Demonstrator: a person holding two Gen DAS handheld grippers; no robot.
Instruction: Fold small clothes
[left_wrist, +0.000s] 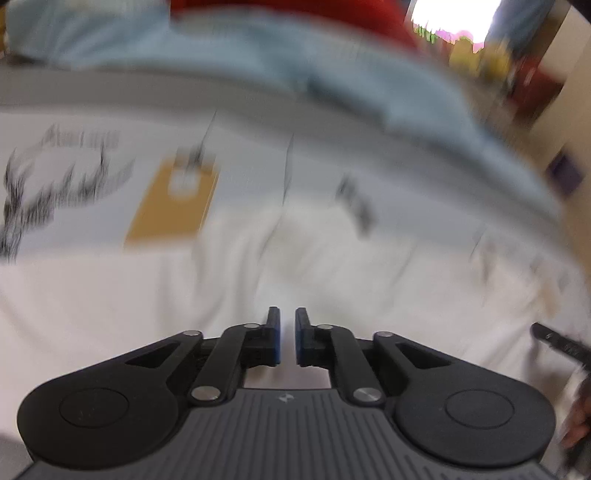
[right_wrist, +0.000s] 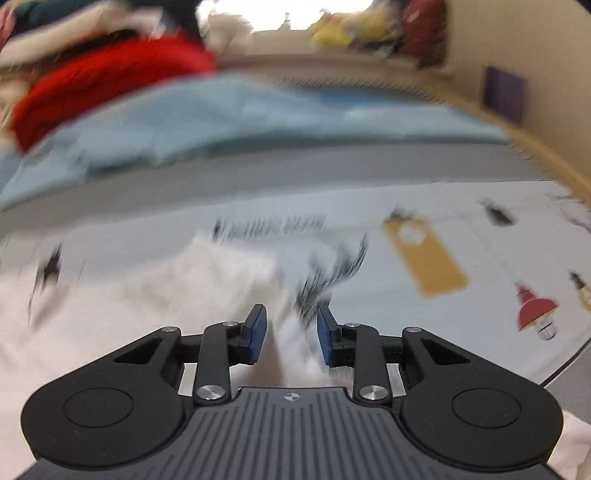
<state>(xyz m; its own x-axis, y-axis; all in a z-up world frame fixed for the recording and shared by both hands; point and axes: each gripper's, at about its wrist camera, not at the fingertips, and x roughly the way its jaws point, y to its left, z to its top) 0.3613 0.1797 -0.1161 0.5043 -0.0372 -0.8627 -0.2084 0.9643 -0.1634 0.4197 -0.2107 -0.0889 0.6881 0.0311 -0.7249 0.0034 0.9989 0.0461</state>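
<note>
A white garment (left_wrist: 314, 266) lies rumpled on a printed white tablecloth (left_wrist: 92, 177), just ahead of my left gripper (left_wrist: 287, 336). The left jaws stand a small gap apart with nothing between them. In the right wrist view the same white garment (right_wrist: 221, 280) lies under and ahead of my right gripper (right_wrist: 291, 332), whose jaws stand apart; a fold of white cloth shows in the gap, not pinched. Both views are motion-blurred.
A light blue cloth (left_wrist: 332, 74) and a red garment (right_wrist: 110, 77) lie at the back of the table. The tablecloth (right_wrist: 480, 229) carries printed pictures, one a tan tag (right_wrist: 428, 258). The other gripper's edge (left_wrist: 561, 343) shows at far right in the left wrist view.
</note>
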